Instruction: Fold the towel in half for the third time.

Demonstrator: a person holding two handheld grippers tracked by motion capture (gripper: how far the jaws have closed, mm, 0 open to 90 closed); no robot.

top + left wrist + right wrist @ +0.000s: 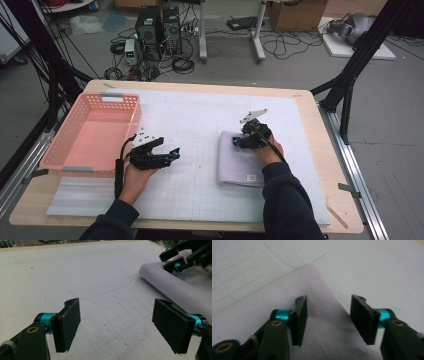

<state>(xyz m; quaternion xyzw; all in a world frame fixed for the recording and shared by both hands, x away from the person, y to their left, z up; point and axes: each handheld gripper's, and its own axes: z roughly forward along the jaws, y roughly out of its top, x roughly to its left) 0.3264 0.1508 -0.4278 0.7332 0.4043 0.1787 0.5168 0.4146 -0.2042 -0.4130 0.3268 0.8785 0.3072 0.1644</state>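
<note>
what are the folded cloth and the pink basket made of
The folded cloth looks like soft, matte towel-type fabric, pale lilac-grey: a fine nap, a rounded fold edge and a small sewn label. The pink basket looks like moulded plastic with a slight sheen: its walls are a regular lattice of small holes.

No text can be read anywhere. The folded cloth (240,160) carries a small white tag (251,177) near its front edge. Its print is too small to make out

Both grippers black, teal collars at flat rectangular pads (68,323). Brass-coloured pivot rings. Grey three-cornered plate on each; black cable trails from each. Dark sleeves (287,200), possibly navy.
</note>
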